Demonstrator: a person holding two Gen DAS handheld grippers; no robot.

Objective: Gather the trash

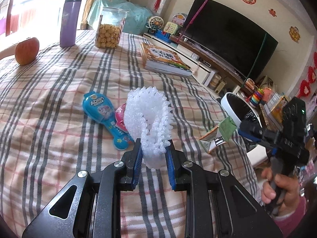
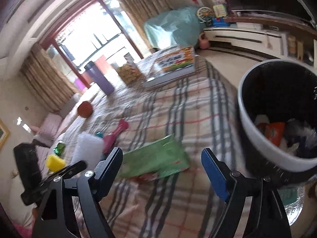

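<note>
My left gripper (image 1: 154,154) is shut on a white foam fruit net (image 1: 148,119), which stands up between the blue pads above the plaid tablecloth (image 1: 59,99). A blue toy-shaped bottle (image 1: 105,117) and a pink one (image 1: 120,117) lie just behind the net. In the right wrist view my right gripper (image 2: 162,154) stands open. A flattened green carton (image 2: 156,162) lies on the cloth between and just beyond its fingertips, and the pads are not pressing on it. A white bin with a black liner (image 2: 257,138) holding some trash stands to the right, off the table edge.
An apple (image 1: 26,50), a purple flask (image 1: 69,19), a cookie jar (image 1: 110,27) and a thick book (image 1: 164,59) stand at the far side of the table. A TV (image 1: 227,33) and toy shelves line the wall. A yellow object (image 2: 54,161) and a green can (image 2: 59,147) lie at the left.
</note>
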